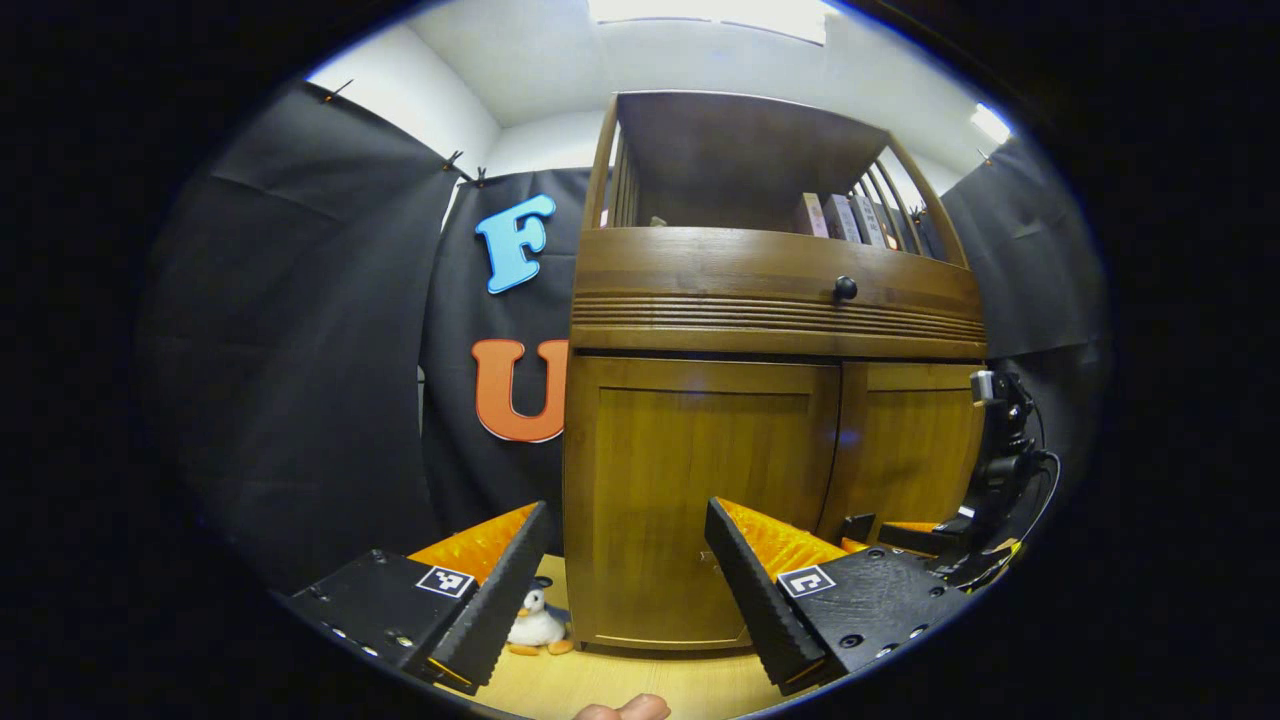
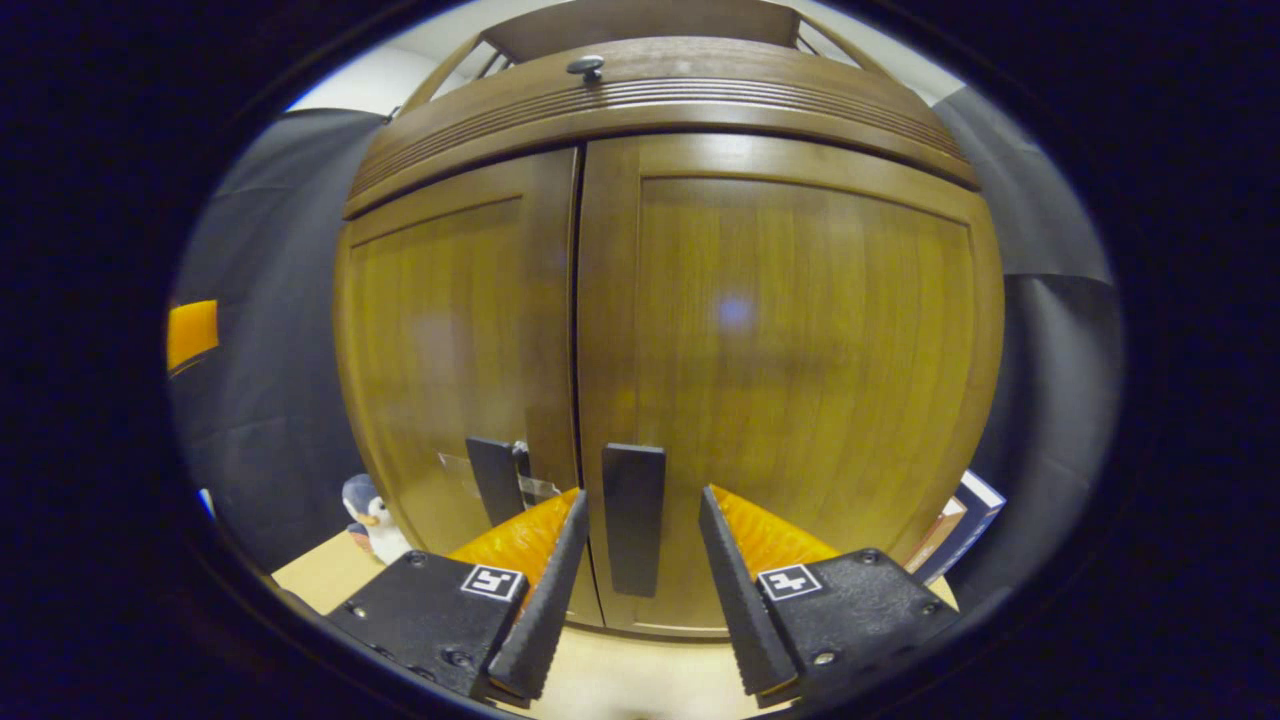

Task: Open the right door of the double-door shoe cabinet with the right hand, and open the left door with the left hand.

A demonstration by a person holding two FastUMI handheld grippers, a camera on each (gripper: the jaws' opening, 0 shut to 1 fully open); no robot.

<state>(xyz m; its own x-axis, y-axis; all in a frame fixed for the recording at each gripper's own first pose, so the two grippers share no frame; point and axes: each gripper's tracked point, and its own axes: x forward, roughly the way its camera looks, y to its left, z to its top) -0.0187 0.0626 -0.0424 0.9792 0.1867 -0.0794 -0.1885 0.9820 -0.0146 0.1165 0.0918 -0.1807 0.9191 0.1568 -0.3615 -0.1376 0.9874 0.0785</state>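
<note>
Looking along the left gripper [image 1: 628,580] in the left gripper view, the shoe cabinet [image 1: 770,400] is filling the middle of the frame, standing on a pale wooden floor [image 1: 640,680]. The gripper's jaws are standing wide apart with nothing between them, and each black finger is carrying a small square black-and-white marker; no readable writing is showing on them. Both doors are sitting closed: the left door [image 1: 700,500] at centre, the right door [image 1: 915,450] toward the right. Above them a drawer front with a round black knob [image 1: 845,288] is running across, and over that an open shelf [image 1: 760,180] is holding a few books [image 1: 845,217] at the upper right; their spines are too small to read. A small toy penguin [image 1: 536,625] is lying on the floor at the lower left, just beside the cabinet's corner. The right gripper [image 1: 905,535] is showing at the lower right, near the right door.

In the right gripper view the right gripper [image 2: 640,590] is hovering close to the doors, jaws open, the fingers flanking the dark vertical handle [image 2: 633,518] of the right door [image 2: 790,350] without visibly pressing on it. A second handle [image 2: 495,478] is sitting on the left door [image 2: 450,340], left of the seam. The penguin [image 2: 372,517] is peeking in at the lower left, and a book [image 2: 960,535] is leaning at the lower right by the cabinet's side.
</note>
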